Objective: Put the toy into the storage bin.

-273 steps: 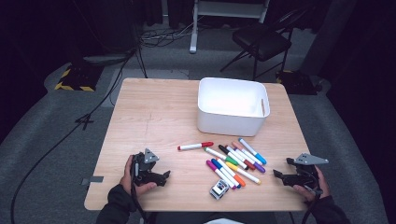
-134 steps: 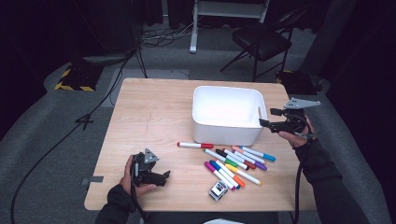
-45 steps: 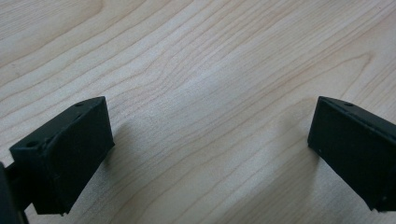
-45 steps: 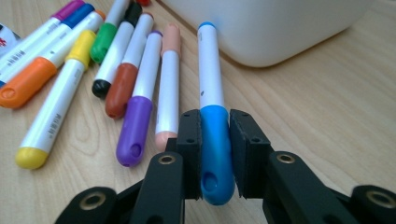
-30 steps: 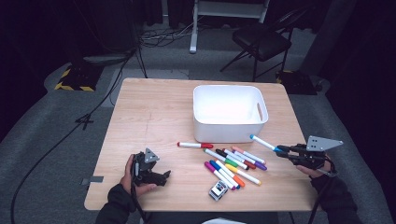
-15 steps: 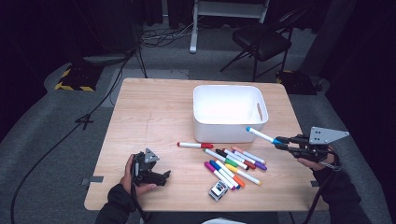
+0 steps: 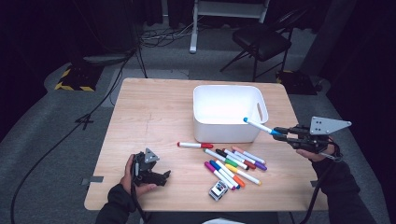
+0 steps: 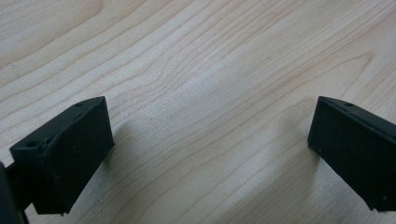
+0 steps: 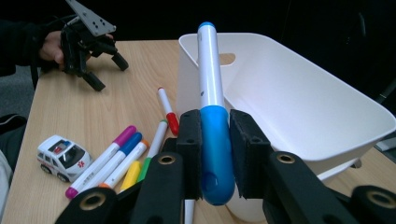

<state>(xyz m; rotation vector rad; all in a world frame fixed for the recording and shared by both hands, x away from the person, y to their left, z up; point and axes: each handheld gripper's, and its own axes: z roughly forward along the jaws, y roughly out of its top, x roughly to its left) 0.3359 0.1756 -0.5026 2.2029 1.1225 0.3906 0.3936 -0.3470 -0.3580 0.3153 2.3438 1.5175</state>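
Right gripper (image 9: 215,140): jaws clamped on the blue cap end of a blue marker (image 9: 211,112), pads pressing both sides; white barrel sticking out ahead of the jaws toward the white bin (image 9: 299,93). In the high view, right gripper (image 7: 280,134) held in the air at the table's right edge, marker tip (image 7: 246,120) over the bin's near right corner (barrel slightly raised, likely so the tip clears the rim). Grip near one end leaves the long free part to lead into the bin; judged a carry toward a drop inside.

Left gripper (image 7: 164,175): jaws standing wide apart, nothing between them, bare wood beneath in the left gripper view; parked at the near left of the table (image 7: 154,112), well apart from the work.

Remaining markers (image 7: 231,163) lying in a loose row just near of the bin, a red one (image 7: 194,145) apart to the left, a toy car (image 7: 218,190) nearer still.

Bin interior looks empty, open from above; rim the only edge to clear. Free room right of the bin for the approach.
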